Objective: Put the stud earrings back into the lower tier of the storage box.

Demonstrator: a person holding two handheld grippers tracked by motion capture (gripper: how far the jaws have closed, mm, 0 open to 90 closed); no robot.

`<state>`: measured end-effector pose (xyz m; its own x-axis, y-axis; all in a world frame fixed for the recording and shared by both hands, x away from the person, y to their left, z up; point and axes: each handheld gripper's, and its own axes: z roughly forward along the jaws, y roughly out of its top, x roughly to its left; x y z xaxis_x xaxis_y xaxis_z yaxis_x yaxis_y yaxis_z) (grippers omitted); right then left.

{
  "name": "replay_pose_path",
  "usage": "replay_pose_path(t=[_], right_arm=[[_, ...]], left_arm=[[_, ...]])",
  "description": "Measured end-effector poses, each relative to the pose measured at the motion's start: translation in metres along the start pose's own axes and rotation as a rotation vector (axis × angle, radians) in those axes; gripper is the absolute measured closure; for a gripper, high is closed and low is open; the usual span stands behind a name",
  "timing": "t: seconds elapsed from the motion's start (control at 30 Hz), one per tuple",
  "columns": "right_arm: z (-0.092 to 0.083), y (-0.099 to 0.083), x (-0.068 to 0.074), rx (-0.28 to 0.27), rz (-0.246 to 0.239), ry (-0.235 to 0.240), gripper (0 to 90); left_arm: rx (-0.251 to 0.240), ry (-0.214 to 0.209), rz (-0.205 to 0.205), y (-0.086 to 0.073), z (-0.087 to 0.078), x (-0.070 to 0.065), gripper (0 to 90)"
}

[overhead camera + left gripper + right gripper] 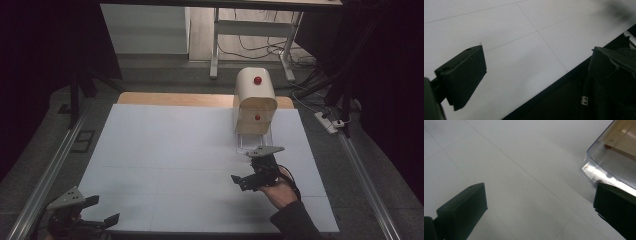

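Note:
A small white box with a rounded top [255, 92] stands at the back right of the table, with one red knob [257, 80] on its top and a second red knob [257, 117] on its wooden front. A clear plastic flap [254, 141] lies flat in front of it. My right gripper [251, 171], held in a hand, hovers open just in front of that flap. In the right gripper view the clear flap [602, 167] is at the upper right, beside the right jaw of the open gripper [539, 205]. My left gripper [102, 210] is open at the table's near left corner, empty [536, 65].
A white mat [175, 160] covers the table, with a strip of wooden top [170, 98] showing behind it. Metal rails [45, 175] run along both sides. A desk frame [250, 30] and cables lie on the floor beyond. The table edge [544, 87] crosses the left gripper view.

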<state>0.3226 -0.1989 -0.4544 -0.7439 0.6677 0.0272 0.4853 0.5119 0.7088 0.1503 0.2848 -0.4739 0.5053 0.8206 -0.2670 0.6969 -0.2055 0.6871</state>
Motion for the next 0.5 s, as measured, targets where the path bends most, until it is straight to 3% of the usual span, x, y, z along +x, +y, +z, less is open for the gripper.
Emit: replay_pose_path(t=[0.5], right_arm=[[-0.028, -0.021, 0.004, 0.005, 0.016, 0.0, 0.0]], left_arm=[[-0.013, 0.005, 0.011, 0.0, -0.001, -0.001, 2.2]])
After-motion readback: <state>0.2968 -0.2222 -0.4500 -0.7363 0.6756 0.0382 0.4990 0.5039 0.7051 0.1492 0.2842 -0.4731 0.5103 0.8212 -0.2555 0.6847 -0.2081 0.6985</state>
